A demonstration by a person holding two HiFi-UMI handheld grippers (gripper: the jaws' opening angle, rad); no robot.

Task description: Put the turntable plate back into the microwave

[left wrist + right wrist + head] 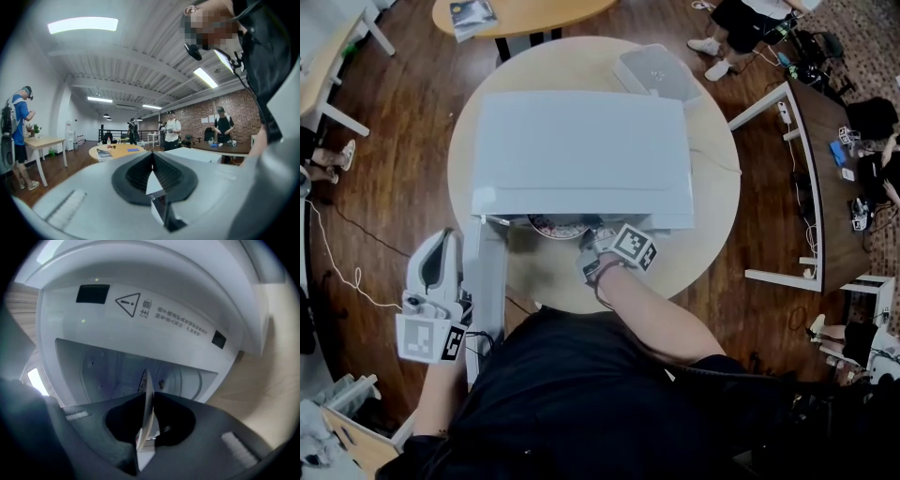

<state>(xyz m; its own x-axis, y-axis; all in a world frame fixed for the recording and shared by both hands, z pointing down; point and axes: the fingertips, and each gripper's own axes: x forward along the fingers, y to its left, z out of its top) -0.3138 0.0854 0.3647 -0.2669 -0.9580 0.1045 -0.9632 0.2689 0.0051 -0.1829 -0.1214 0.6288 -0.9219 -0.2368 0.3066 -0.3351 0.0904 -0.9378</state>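
Note:
A white microwave (581, 150) stands on a round wooden table (712, 187), its door (485, 281) swung open at the front left. My right gripper (592, 244) is at the mouth of the oven, shut on the rim of the patterned turntable plate (555, 228). In the right gripper view the plate (146, 401) shows edge-on between the jaws of the right gripper (149, 397), with the oven cavity (112, 369) just ahead. My left gripper (441, 242) hangs left of the door, off the table, shut with nothing in it (152, 153).
A clear lidded container (656, 70) sits on the table behind the microwave. A second round table (525, 14) with a booklet stands farther back. Desks and seated people line the right side; several people (171, 131) stand across the room.

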